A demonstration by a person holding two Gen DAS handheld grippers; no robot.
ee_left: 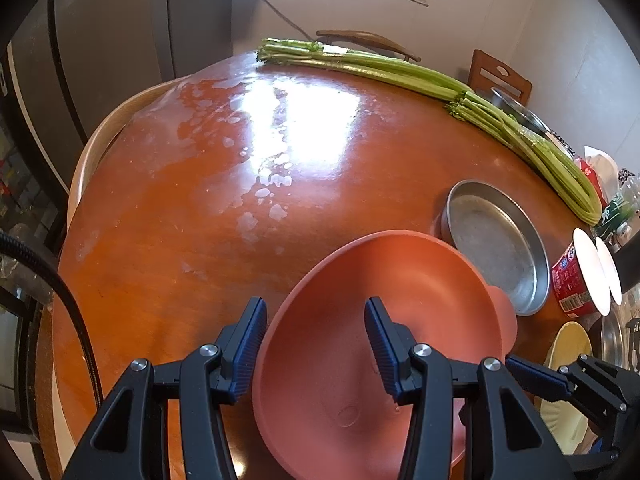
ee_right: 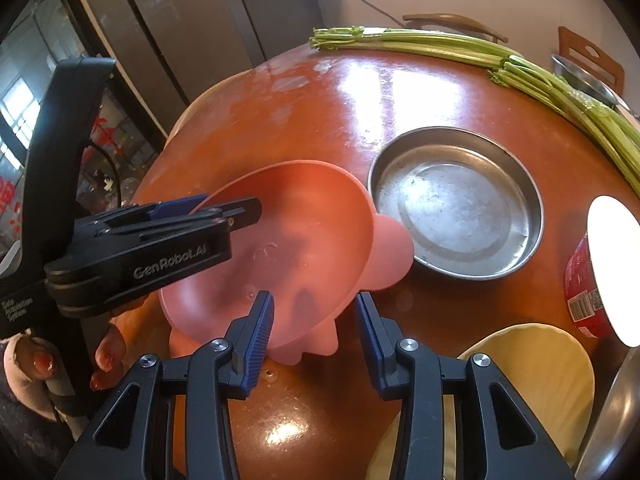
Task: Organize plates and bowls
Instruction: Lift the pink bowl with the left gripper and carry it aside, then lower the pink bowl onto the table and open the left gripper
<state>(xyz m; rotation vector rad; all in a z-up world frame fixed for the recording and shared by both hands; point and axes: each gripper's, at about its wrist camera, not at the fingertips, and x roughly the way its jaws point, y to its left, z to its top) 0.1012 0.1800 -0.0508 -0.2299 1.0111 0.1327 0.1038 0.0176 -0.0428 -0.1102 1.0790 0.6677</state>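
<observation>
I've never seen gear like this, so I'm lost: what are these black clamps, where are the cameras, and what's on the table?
There is no robot here. A person holds a two-finger clamp in each hand, and each clamp carries a wide-angle camera looking along its fingers. One picture comes from the left gripper, the other from the right gripper. On the wooden table are a pink bowl, a round metal pan, celery, a yellow plate and a red lidded cup. The left gripper pinches the tilted bowl's rim. The right gripper's jaws stand apart and hold nothing.
</observation>
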